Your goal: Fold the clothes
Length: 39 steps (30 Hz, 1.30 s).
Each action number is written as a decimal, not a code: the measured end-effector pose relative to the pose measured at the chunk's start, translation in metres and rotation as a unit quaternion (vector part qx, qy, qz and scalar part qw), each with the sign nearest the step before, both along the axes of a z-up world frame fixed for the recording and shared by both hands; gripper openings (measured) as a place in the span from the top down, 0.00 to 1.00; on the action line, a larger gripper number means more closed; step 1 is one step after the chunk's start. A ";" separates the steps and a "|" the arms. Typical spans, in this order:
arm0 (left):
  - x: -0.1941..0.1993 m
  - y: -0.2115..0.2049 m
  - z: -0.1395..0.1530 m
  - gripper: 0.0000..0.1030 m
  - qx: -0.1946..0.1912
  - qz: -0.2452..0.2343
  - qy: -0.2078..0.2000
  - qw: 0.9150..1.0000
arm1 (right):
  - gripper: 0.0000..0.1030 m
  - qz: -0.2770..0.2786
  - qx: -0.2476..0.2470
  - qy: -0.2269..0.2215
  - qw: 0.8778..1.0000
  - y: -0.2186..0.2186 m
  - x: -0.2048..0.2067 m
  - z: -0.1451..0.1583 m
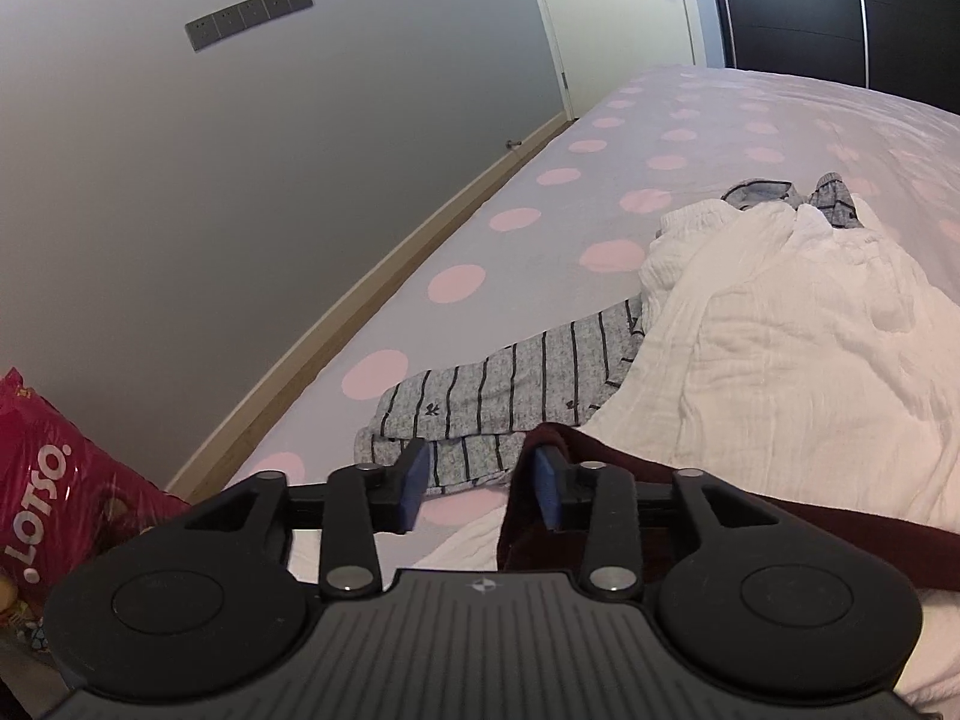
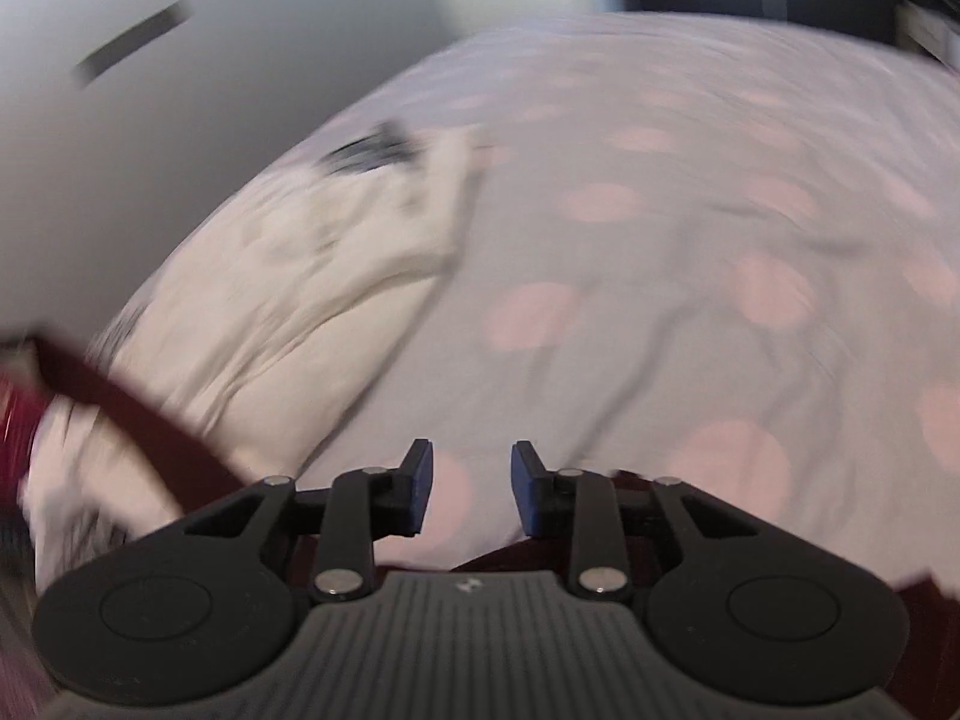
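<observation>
The left gripper is being held parted, gripping nothing, the maroon garment lying beside its right pad on the spotted bed. The right gripper is likewise being held parted and empty. "LOTSO" is being displayed on a red bag.

A dark maroon garment lies nearest on the bed, its edge draped across the near side. Beyond it, a crumpled white garment spreads to the right, lying over a grey garment with thin dark stripes that sticks out flat to the left.
</observation>
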<state>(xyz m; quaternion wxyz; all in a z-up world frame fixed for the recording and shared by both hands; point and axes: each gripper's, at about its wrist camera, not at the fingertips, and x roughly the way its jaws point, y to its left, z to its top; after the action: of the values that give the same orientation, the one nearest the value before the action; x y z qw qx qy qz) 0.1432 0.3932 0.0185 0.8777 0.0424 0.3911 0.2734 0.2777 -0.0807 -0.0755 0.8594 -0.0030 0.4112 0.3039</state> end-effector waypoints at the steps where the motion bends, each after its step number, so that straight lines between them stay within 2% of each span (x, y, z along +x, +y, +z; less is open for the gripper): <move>1: -0.001 0.000 0.001 0.61 0.001 0.002 -0.001 1.000 | 0.68 0.035 -0.008 -0.011 0.999 0.009 -0.007 0.001; 4: -0.004 -0.001 0.005 0.54 -0.001 0.002 -0.007 1.000 | 0.69 0.118 -0.023 -0.027 0.992 0.031 -0.026 -0.003; 8: -0.007 -0.005 0.010 0.49 -0.005 -0.006 -0.016 1.000 | 0.68 0.203 -0.061 -0.054 0.976 0.055 -0.048 -0.012; 11: -0.007 -0.019 0.014 0.46 0.016 -0.050 -0.025 0.998 | 0.64 0.246 -0.099 -0.080 0.961 0.068 -0.061 -0.022; 13: -0.005 -0.030 0.014 0.46 0.023 -0.082 -0.031 0.996 | 0.64 0.253 -0.126 -0.106 0.953 0.076 -0.064 -0.030; 14: -0.004 -0.038 0.013 0.46 0.026 -0.107 -0.031 0.993 | 0.66 0.254 -0.134 -0.116 0.951 0.079 -0.065 -0.033; 16: -0.001 -0.055 0.011 0.46 0.031 -0.157 -0.031 0.987 | 0.90 0.245 -0.131 -0.122 0.953 0.081 -0.061 -0.035; 17: 0.000 -0.063 0.010 0.46 0.034 -0.182 -0.031 0.982 | 0.95 0.233 -0.123 -0.122 0.957 0.082 -0.058 -0.034; 20: 0.004 -0.092 0.002 0.46 0.047 -0.260 -0.022 0.964 | 0.96 0.192 -0.103 -0.125 0.968 0.078 -0.047 -0.028; 23: 0.008 -0.126 -0.015 0.46 0.063 -0.340 0.006 0.938 | 0.96 0.156 -0.087 -0.125 0.976 0.070 -0.038 -0.022; 26: 0.012 -0.161 -0.031 0.46 0.083 -0.410 0.032 0.908 | 0.96 0.143 -0.081 -0.132 0.978 0.066 -0.036 -0.019; 30: 0.014 -0.197 -0.055 0.46 0.114 -0.463 0.060 0.877 | 0.96 0.144 -0.077 -0.134 0.977 0.066 -0.036 -0.018; 33: 0.014 -0.214 -0.069 0.46 0.118 -0.497 0.086 0.855 | 0.96 0.144 -0.078 -0.134 0.977 0.066 -0.037 -0.018; 35: 0.015 -0.222 -0.073 0.46 0.117 -0.515 0.094 0.844 | 0.96 0.140 -0.076 -0.136 0.978 0.064 -0.036 -0.016; 36: 0.015 -0.226 -0.075 0.46 0.115 -0.521 0.098 0.840 | 0.96 0.138 -0.073 -0.136 0.978 0.063 -0.035 -0.015; 37: 0.020 -0.226 -0.076 0.52 0.109 -0.511 0.106 0.846 | 0.96 0.137 -0.071 -0.136 0.979 0.062 -0.035 -0.014; 38: 0.025 -0.227 -0.077 0.76 0.103 -0.502 0.113 0.851 | 0.96 0.136 -0.069 -0.137 0.979 0.061 -0.034 -0.013; 39: 0.030 -0.227 -0.077 0.86 0.094 -0.492 0.120 0.857 | 0.96 0.137 -0.067 -0.136 0.979 0.060 -0.034 -0.012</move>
<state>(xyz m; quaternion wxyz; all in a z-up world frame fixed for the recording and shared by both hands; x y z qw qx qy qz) 0.1731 0.1660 -0.0584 0.8357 0.3441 0.3945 -0.1659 0.2436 -0.0209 -0.0877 0.8553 -0.1579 0.3060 0.3872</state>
